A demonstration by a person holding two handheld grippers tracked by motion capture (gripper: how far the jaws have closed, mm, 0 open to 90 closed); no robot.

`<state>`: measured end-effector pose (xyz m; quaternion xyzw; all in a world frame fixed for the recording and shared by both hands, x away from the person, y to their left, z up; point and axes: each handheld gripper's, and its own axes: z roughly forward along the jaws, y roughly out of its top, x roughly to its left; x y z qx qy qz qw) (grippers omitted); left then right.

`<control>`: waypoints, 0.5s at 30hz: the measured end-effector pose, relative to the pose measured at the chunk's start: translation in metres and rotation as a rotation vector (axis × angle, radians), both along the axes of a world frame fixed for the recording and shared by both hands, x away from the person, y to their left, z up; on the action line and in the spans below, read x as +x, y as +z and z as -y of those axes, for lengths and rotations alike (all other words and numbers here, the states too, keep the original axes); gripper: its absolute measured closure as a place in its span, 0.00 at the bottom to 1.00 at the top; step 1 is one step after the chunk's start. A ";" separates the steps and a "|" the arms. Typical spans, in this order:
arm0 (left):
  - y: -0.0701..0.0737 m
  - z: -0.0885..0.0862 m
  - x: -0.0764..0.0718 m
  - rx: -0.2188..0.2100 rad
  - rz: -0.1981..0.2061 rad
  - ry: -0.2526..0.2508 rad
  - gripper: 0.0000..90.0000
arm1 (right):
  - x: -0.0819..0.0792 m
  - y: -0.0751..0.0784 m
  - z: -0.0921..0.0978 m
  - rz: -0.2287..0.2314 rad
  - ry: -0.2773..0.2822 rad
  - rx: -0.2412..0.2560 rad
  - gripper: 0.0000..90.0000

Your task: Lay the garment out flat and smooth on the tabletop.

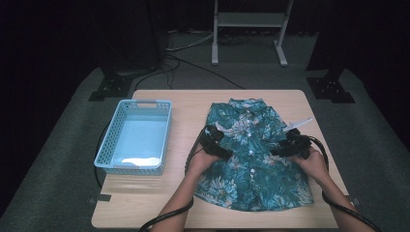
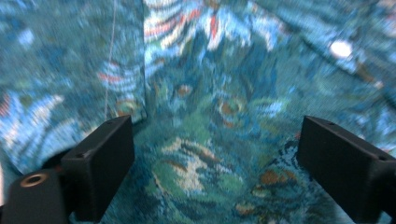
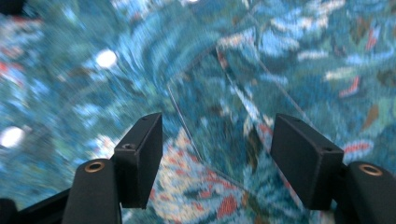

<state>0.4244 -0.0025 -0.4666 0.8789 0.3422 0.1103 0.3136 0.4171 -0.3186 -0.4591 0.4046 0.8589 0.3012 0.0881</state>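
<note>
A teal floral shirt [image 1: 251, 154] lies flat on the wooden table [image 1: 193, 104], collar toward the far edge, white buttons down its middle. My left gripper [image 1: 223, 152] rests on the shirt's left side with its jaws open wide over the fabric [image 2: 205, 140]. My right gripper [image 1: 281, 151] sits on the shirt's right side, also open, with a folded edge of cloth [image 3: 219, 130] between its jaws. Both sleeves look folded inward. In the two gripper views the fabric is close and slightly blurred.
A light blue plastic basket [image 1: 135, 135] stands on the left part of the table, empty. A white tag or strip [image 1: 299, 123] lies by the shirt's right shoulder. Cables trail from both grippers off the near edge. Dark floor and stand legs lie beyond the table.
</note>
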 end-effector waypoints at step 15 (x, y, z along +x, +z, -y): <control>-0.007 -0.003 -0.028 0.011 0.040 0.003 0.09 | -0.031 -0.013 -0.006 0.117 -0.019 -0.015 0.33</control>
